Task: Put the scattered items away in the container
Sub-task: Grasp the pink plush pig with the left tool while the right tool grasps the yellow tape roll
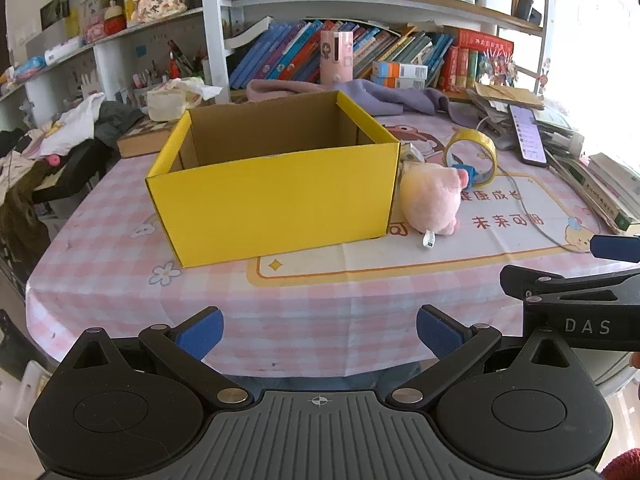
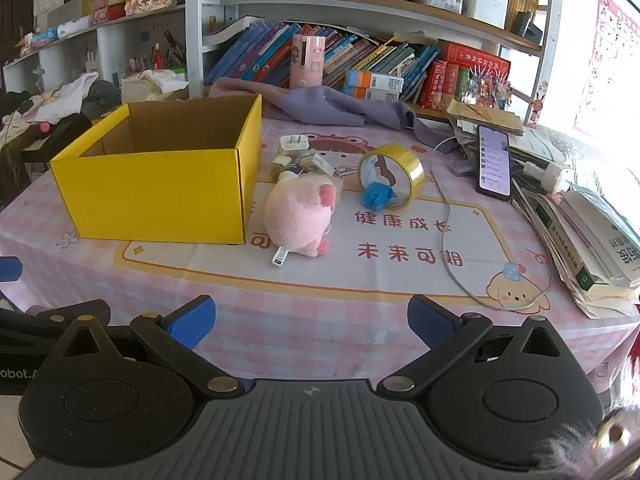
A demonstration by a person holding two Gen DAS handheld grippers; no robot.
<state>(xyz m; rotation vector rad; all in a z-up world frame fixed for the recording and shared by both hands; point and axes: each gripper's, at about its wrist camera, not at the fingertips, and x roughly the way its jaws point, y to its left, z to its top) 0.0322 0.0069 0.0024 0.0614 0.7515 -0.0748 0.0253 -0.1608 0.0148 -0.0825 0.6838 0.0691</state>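
An open yellow cardboard box (image 1: 276,196) (image 2: 160,192) stands on the pink checked tablecloth. A pink plush pig (image 1: 434,198) (image 2: 302,214) lies just right of the box. Behind it are a yellow tape roll (image 1: 472,156) (image 2: 394,172), a crumpled blue item (image 2: 376,196), a white charger plug (image 2: 294,144) and small boxes (image 2: 304,164). My left gripper (image 1: 320,332) is open and empty at the table's front edge. My right gripper (image 2: 312,322) is open and empty, also at the front edge, facing the pig.
A phone (image 2: 494,162) with a grey cable (image 2: 444,216) lies at the right, next to stacked books (image 2: 592,240). A purple cloth (image 2: 328,106) and bookshelves are behind. Clothes (image 1: 72,128) are piled at the left.
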